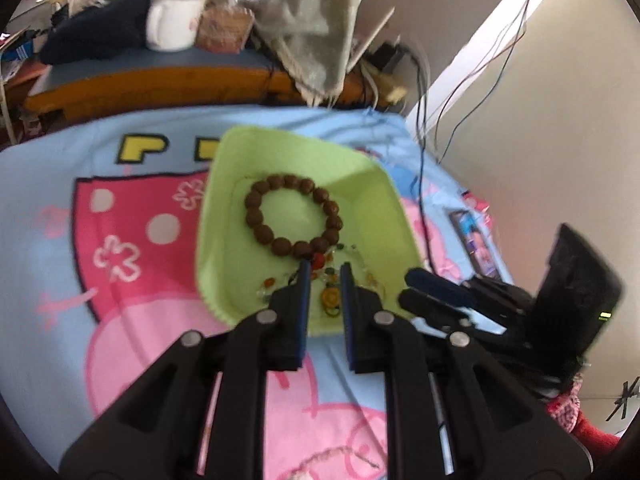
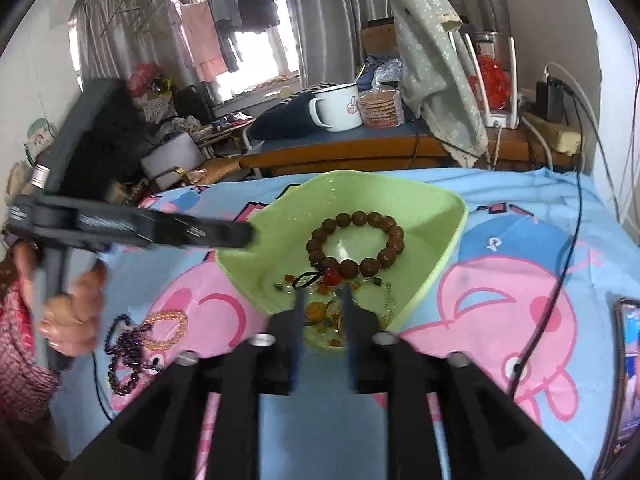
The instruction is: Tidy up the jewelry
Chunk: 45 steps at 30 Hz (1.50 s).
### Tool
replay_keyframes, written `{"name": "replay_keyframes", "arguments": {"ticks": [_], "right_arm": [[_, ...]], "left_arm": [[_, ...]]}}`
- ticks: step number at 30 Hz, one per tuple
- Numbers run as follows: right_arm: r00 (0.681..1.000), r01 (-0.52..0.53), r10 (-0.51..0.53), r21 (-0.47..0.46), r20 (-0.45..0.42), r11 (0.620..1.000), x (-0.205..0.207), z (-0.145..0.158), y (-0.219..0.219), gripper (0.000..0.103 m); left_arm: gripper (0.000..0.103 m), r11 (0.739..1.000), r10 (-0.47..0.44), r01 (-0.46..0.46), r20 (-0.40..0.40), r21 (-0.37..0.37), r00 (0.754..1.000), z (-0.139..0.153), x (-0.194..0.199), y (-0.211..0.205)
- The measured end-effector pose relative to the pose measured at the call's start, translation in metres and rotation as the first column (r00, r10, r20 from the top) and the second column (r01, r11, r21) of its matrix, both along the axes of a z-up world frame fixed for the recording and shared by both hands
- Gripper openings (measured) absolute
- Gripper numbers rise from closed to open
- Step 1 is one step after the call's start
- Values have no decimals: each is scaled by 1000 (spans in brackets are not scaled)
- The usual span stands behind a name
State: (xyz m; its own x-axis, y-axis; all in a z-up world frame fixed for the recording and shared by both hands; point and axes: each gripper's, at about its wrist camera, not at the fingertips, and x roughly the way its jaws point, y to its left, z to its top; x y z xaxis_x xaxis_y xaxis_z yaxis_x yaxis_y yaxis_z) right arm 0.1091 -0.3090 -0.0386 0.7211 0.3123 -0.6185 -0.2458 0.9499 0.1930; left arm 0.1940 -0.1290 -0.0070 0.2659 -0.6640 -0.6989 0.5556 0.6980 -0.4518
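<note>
Fingers (image 2: 347, 300) of both grippers slightly apart, empty, over green tray (image 2: 440, 208), wooden bracelet (image 2: 356, 244) just beyond.

Pale green tray (image 2: 448, 216), brown bead bracelet (image 2: 356, 242), purple beads (image 2: 124, 360), blue cloth (image 2: 520, 192) with pink cartoon pigs.

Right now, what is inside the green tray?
The green tray holds a brown bead bracelet and a small-bead strand with a black cord. The right gripper hides the rest of that strand.
</note>
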Motion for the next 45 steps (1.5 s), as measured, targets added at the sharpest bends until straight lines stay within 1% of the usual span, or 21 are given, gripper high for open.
{"name": "replay_keyframes", "arguments": {"ticks": [1,4,6,8,10,12,14,16,20,23,25,29,31,32,34,36,37,38,40,43,45], "right_arm": [[1000,2,-2,-12,-5,1000,1,0,1,20],[1000,18,-18,-3,-4,1000,-2,5,3,20],[999,15,-17,41,43,999,-14,17,3,20],[996,-2,-5,77,92,997,-31,30,5,20],[994,-41,29,122,101,992,-47,34,10,20],[997,-68,61,155,50,986,-52,26,16,20],[996,-84,90,177,-25,981,-53,10,25,20],[990,-102,117,175,-77,979,-53,-3,33,11],[968,-138,170,174,-187,975,-51,-28,58,6],[955,-178,209,154,-213,972,-53,-32,79,5],[952,-211,231,115,-202,971,-58,-31,91,5],[939,-286,285,27,-191,958,-65,-31,110,5],[931,-322,310,-30,-193,946,-69,-32,120,5],[929,-337,315,-91,-193,937,-71,-34,128,5],[927,-345,306,-172,-217,923,-66,-42,138,5],[928,-357,321,-203,-191,912,-63,-46,142,5],[928,-364,331,-230,-173,902,-60,-47,146,0],[930,-358,324,-224,-172,907,-57,-47,147,0],[928,-350,317,-168,-195,921,-48,-46,146,0],[934,-341,310,-184,-179,922,-47,-45,148,0],[938,-341,316,-214,-144,915,-54,-38,148,0]], "left_arm": [[14,1000,7,-7,8,-13,1000,5,-4,8],[14,999,36,-35,29,-36,999,16,-19,32],[14,997,62,-60,57,-48,996,23,-35,59],[14,995,94,-91,88,-44,992,26,-50,84],[14,991,136,-135,120,-14,983,25,-65,110],[14,982,182,-187,146,26,972,19,-79,135],[14,974,211,-220,143,49,967,9,-88,156],[14,965,244,-254,123,72,962,-5,-97,176],[14,953,288,-293,70,78,955,-31,-105,202],[14,954,291,-294,51,58,955,-39,-111,207],[14,960,275,-278,54,37,960,-40,-117,206],[14,966,253,-256,73,40,965,-41,-127,202],[14,970,237,-240,77,39,969,-42,-131,201],[14,971,232,-235,76,37,970,-43,-131,200],[14,974,220,-223,79,33,972,-42,-134,198],[14,977,210,-213,83,28,974,-42,-137,196],[14,977,207,-210,84,25,975,-41,-138,195],[14,978,205,-208,85,24,975,-41,-139,194],[14,978,203,-207,95,28,974,-39,-140,192],[14,980,190,-195,119,37,975,-35,-146,190],[14,982,179,-186,135,40,975,-33,-151,190]]}}
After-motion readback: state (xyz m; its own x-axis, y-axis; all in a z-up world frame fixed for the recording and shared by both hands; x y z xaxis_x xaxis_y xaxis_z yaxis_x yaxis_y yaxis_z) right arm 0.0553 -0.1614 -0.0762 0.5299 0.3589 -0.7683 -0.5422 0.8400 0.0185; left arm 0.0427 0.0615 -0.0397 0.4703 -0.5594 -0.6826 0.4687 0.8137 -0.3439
